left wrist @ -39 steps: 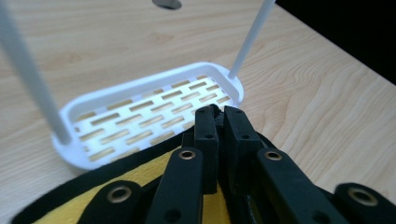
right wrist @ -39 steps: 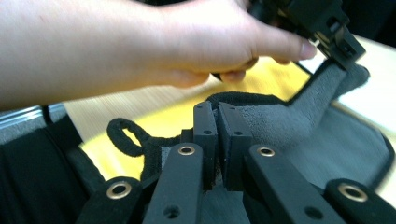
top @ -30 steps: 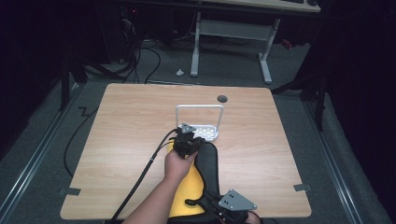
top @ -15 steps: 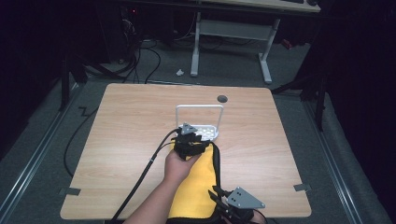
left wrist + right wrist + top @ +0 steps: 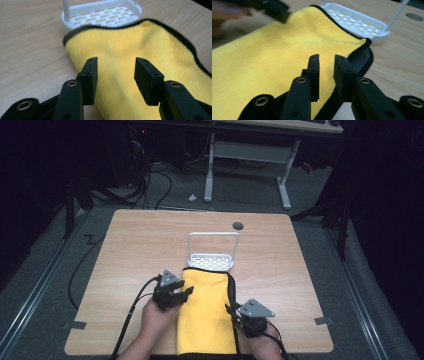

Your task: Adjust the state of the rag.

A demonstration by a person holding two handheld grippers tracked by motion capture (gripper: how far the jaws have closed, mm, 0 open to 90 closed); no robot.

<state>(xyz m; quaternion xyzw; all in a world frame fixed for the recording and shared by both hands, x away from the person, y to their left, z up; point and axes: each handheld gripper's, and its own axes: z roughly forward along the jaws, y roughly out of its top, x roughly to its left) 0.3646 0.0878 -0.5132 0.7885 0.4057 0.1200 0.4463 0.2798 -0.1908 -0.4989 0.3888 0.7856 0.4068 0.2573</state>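
The table has a light wood top with a round dark hole near its far edge, well beyond the jaws. Around it lies a grey floor. Farther beyond stands a white desk frame. Black cables lie on the floor at far left. The room is dark.

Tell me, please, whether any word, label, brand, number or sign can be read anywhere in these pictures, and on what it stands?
None: no readable text stands anywhere.
Yellow cloth: plain, with a black edge, no label seen.
White rack: slots, no lettering.
Left gripper and right gripper: black jaws with holes, no markings.
Table: bare wood grain.
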